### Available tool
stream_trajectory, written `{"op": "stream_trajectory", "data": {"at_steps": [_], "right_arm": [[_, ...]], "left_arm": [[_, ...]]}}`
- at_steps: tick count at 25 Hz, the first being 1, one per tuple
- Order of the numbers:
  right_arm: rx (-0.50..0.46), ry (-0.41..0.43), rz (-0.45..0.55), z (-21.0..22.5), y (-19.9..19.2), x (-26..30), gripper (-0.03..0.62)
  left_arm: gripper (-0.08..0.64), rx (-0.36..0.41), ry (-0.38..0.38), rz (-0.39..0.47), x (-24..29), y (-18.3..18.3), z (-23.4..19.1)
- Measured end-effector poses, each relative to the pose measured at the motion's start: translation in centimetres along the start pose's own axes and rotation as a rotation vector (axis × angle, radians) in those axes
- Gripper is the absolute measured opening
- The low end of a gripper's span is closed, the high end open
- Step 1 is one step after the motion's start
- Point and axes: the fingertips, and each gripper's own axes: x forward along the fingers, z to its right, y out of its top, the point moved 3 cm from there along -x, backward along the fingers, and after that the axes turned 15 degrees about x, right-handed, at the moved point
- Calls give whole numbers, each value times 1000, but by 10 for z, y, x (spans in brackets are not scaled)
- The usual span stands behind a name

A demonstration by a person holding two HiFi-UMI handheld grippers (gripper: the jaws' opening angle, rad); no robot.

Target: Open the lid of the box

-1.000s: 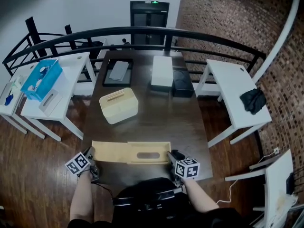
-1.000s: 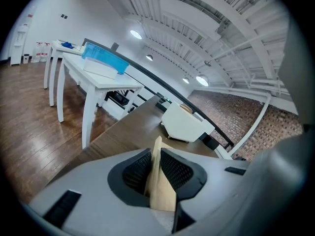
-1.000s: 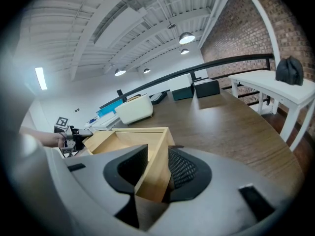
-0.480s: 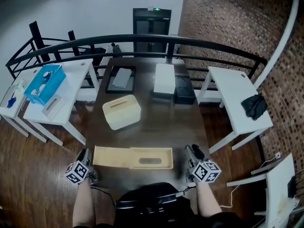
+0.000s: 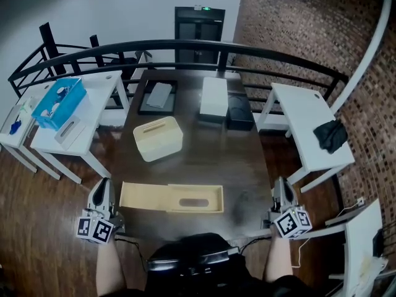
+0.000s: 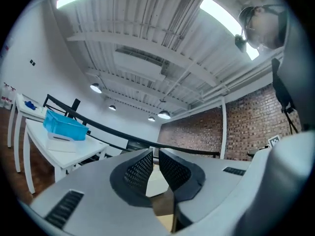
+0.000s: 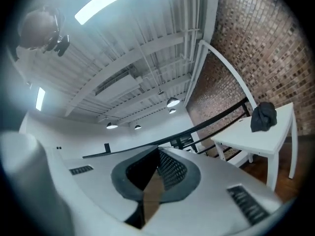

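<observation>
The flat pale wooden lid with an oval slot is lying on the dark bench near its front edge, well apart from the cream rectangular box farther back. The lid seems to be off already, so the sound course is keeping both tools clear without nudging it. The left gripper and right gripper are hovering beside the bench, jaws together on nothing. A second ago both were at the lid's ends.
</observation>
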Motion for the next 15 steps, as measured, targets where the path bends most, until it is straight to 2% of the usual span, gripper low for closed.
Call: {"op": "stream_trajectory", "data": {"at_steps": [5, 15], "right_arm": [[-6, 51, -7, -17, -2, -4, 2], [15, 87, -57, -31, -13, -2, 1]], "left_arm": [[32, -32, 0, 41, -7, 11, 12], [32, -48, -9, 17, -20, 11, 25]]}}
